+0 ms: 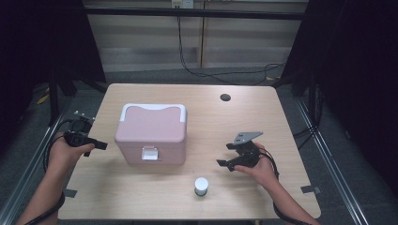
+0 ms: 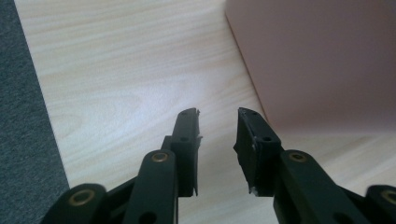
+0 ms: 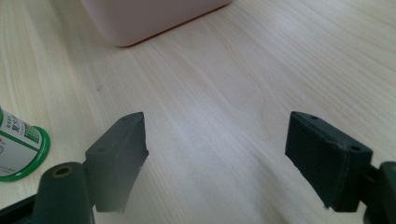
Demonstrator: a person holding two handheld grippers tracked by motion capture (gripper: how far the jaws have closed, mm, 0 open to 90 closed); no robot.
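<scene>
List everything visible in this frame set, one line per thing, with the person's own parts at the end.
pink box: 1, pink with a white handle and white front latch, lid down, left of the table's centre
small bottle: 1, white cap over a green and white label, upright near the front edge, right of the box
table: 1, light wood, with a dark round hole near the far right
cables: several, black, on the floor beyond the table
left gripper: 1, black, beside the box's left side, jaws narrowly apart, nothing between them
right gripper: 1, black, right of the box, jaws wide apart, nothing between them
</scene>
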